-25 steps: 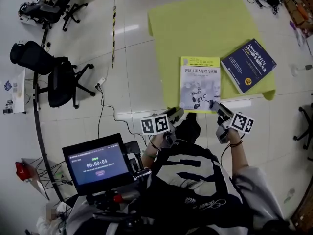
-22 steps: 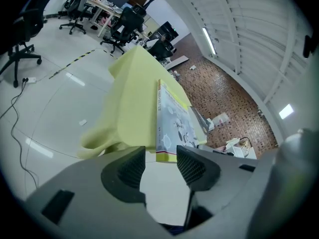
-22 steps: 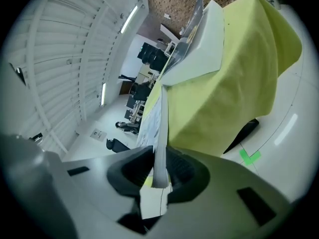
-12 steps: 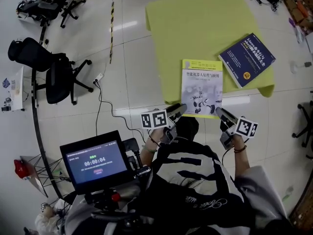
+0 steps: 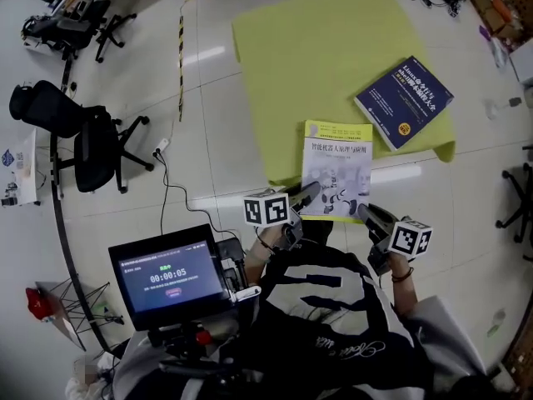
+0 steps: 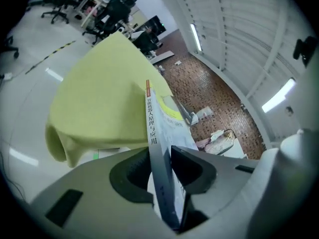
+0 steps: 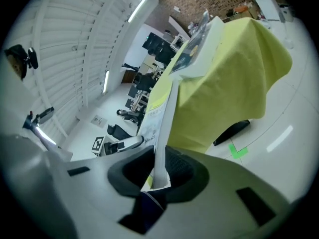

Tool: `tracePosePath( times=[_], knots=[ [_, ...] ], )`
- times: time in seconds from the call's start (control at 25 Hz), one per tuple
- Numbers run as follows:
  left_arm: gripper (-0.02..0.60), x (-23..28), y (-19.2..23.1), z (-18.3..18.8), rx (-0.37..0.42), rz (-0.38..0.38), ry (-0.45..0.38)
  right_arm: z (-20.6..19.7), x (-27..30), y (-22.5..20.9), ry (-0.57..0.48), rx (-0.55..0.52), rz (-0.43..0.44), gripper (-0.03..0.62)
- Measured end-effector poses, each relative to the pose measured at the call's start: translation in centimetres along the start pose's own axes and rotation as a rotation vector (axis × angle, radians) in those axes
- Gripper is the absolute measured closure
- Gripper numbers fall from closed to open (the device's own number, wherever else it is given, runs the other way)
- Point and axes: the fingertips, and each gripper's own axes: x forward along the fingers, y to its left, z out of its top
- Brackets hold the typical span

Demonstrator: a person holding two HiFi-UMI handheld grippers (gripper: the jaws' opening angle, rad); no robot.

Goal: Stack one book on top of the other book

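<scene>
A white and yellow book (image 5: 337,169) lies with its near end past the front edge of the yellow cloth (image 5: 333,48). My left gripper (image 5: 310,192) has the book's near left corner and my right gripper (image 5: 364,211) the near right corner. In the left gripper view the book's spine (image 6: 155,143) stands between the jaws of the left gripper (image 6: 162,168), which are closing onto it. In the right gripper view the right gripper (image 7: 158,171) has its jaws closing on the book's edge (image 7: 162,128), pads pressing. A dark blue book (image 5: 404,102) lies on the cloth, far right.
A black office chair (image 5: 83,140) stands on the white tiled floor at the left. A screen with a timer (image 5: 171,277) sits low at the left, near the person's body. A cable (image 5: 171,186) runs across the floor. Another chair's legs (image 5: 516,211) show at the right edge.
The white book has come nearer to me and away from the blue book. Both grippers have stayed at its near corners, and the left jaws have narrowed onto its spine.
</scene>
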Motion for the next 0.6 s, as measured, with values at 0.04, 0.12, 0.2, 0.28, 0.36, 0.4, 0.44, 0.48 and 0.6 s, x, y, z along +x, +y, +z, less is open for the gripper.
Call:
tracePosePath(
  times=[0.04,0.12,0.2,0.28,0.36,0.4,0.44,0.48,0.6],
  knots=[
    [0.465,-0.5,-0.8,0.4,0.037,0.006,-0.005,0.1,-0.1,0.8,0.003,-0.013,0.013,0.525],
    [0.465,-1.6,-2.5,1.7,0.094,0.014,-0.021,0.4,-0.3,2.3,-0.016,-0.002,0.051,0.522],
    [0.465,-2.4,-4.4,3.2,0.137,0.018,-0.033,1.0,-0.8,3.8,-0.062,0.023,0.081,0.517],
    [0.465,-2.9,-6.4,4.7,0.199,0.012,-0.036,2.0,-1.6,5.1,-0.112,0.021,0.089,0.517],
    [0.465,-2.7,-8.4,6.2,0.266,-0.015,-0.035,3.6,-2.6,6.1,-0.161,-0.001,0.086,0.517],
    [0.465,-2.1,-9.3,7.1,0.295,-0.034,-0.028,4.7,-3.1,6.4,-0.191,-0.011,0.082,0.517],
    [0.465,-1.2,-10.1,8.0,0.323,-0.056,-0.015,6.0,-3.6,6.4,-0.225,-0.018,0.074,0.517],
    [0.463,0.0,-10.8,9.0,0.349,-0.082,0.005,7.4,-4.2,6.3,-0.264,-0.023,0.059,0.517],
    [0.463,5.2,-12.6,11.7,0.437,-0.167,0.096,11.4,-5.5,4.9,-0.396,-0.023,-0.017,0.517]
  ],
)
